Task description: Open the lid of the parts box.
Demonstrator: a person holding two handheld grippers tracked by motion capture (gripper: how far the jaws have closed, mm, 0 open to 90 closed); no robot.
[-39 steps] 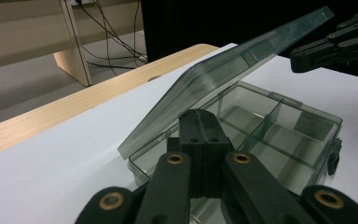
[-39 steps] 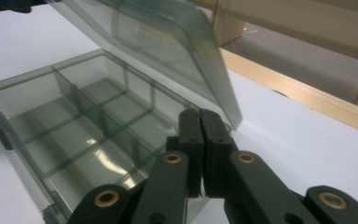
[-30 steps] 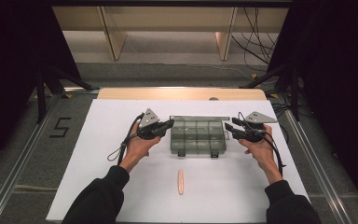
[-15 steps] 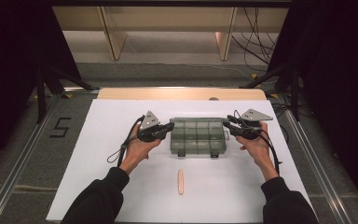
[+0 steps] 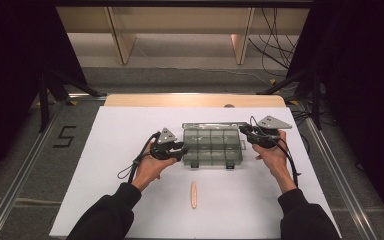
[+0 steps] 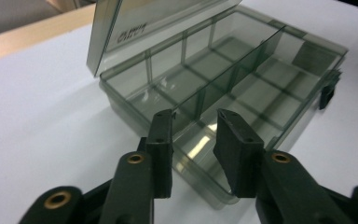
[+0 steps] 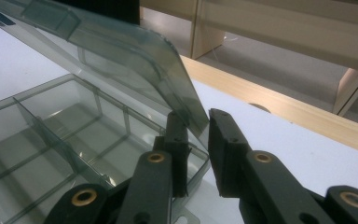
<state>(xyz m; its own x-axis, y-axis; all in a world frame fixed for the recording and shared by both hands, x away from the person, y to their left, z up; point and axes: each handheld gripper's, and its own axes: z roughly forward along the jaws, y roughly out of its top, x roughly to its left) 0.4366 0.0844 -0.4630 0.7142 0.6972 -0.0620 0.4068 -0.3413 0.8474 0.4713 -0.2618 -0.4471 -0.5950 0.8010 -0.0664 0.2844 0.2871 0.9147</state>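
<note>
Compartment box [image 5: 211, 146]: smoky clear plastic organiser, sitting mid-table on the white sheet [image 5: 120, 145], between the two hands; its divided cells look bare.
Lid [image 7: 121, 60]: raised, hinged along the far edge, tilted up over the tray; in the high view it stands as a thin strip at the back of the box.
Left gripper [image 6: 193, 140]: at the box's left end, near the front corner; jaws parted and just been opening, one pad on each side of the box wall, with no clear press on it.
Right gripper [image 7: 198, 140]: at the box's right end; jaws have just been closing around the lid's corner edge, which sits between the pads; a sliver of gap shows on one side, so a firm pinch can't be told.
Left hand [image 5: 152, 167]: on the table side of its gripper, sleeve dark.
Right hand [image 5: 275, 157]: behind its gripper, cable trailing down the wrist.
Peach stick [image 5: 194, 194]: slim, pale orange, lying on the sheet just in front of the box, apart from it.
Table edge [image 5: 195, 100]: bare wood strip beyond the white sheet.
</note>
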